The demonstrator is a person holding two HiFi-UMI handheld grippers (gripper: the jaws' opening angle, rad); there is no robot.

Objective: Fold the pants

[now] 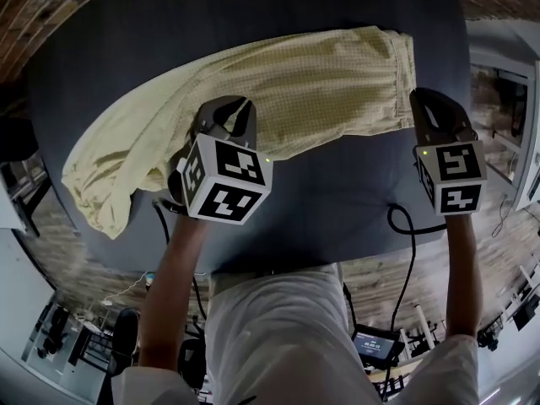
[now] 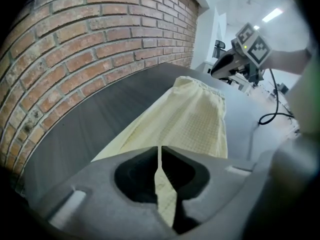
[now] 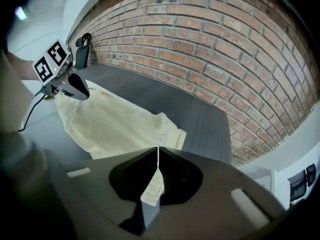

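Note:
Pale yellow pants lie across the dark grey table, waistband at the right, legs bunched at the left. My left gripper is shut on the near edge of the pants around the middle; cloth runs between its closed jaws. At the waistband's near corner, my right gripper is shut on the cloth, and a fold of fabric hangs between its jaws. In the left gripper view the pants stretch away toward the right gripper. The right gripper view has the pants running toward the left gripper.
A brick wall stands behind the table's far edge. A black cable loops on the table's near right. The trouser legs reach the table's left edge. Below the table's near edge there is floor with equipment and a chair.

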